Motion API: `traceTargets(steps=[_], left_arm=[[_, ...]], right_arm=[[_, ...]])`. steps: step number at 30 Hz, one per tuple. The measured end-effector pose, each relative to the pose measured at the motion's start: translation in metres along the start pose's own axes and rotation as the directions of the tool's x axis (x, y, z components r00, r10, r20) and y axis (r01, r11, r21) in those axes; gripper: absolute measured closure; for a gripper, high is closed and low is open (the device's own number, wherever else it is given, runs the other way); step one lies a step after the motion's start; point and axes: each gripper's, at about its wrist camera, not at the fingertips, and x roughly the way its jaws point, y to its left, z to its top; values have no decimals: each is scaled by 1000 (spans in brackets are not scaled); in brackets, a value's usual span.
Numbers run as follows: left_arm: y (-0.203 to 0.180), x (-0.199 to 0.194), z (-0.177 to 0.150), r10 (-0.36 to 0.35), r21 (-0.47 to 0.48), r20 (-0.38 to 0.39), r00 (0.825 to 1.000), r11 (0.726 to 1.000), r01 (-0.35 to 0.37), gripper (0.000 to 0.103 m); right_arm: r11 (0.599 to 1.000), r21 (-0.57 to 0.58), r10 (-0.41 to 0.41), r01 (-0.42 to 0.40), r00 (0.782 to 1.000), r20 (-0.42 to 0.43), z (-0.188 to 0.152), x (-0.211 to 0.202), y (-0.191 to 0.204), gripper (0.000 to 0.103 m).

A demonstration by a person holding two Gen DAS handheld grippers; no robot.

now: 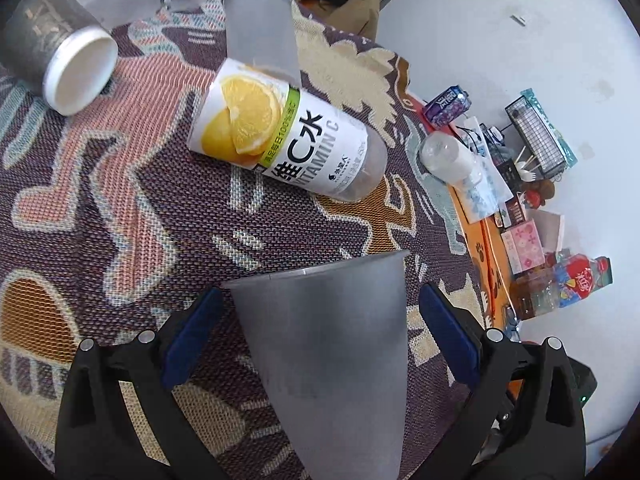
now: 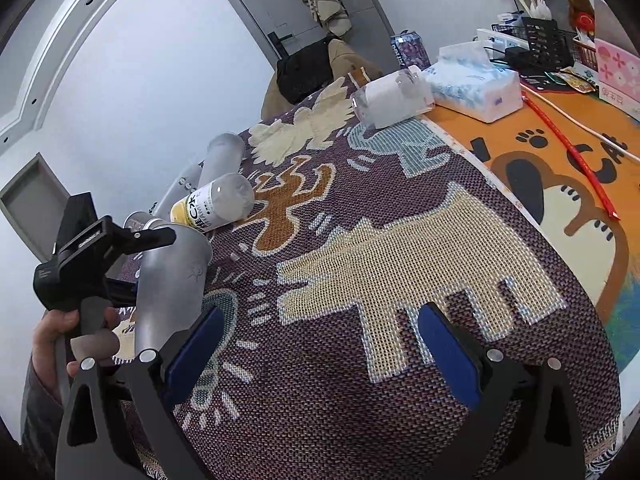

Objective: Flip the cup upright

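Frosted grey tapered cup (image 1: 328, 360) between the left gripper (image 1: 320, 336) blue pads, jaws wide — not touching, woven patterned cloth (image 1: 120, 208) beneath, glossy lemon-label bottle (image 1: 288, 140) at twelve o'clock, right gripper (image 2: 320, 356) spread wide — empty.

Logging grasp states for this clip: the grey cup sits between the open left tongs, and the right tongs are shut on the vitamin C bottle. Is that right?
Not quite. The right tongs are open and hold nothing; the right wrist view shows only woven cloth between them, with the vitamin C bottle lying far off. The grey cup does sit between the open left tongs.
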Motion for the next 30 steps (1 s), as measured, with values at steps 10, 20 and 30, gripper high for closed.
traceTargets(steps=[10,20,30], left_arm=[[-23,-35,-9,19,108,87,996,994,-28,21],[-67,-89,-22,49,284,272,961,950,-129,21],[-121,-117,-51,95,462,496,863,813,-355,21]], right_arm=[[1000,-1,14,-14,1000,-9,-5,2,2,8],[1000,-17,24,-24,1000,0,-6,-2,11,8],[1000,-11,9,-9,1000,11,-5,-5,8,8]])
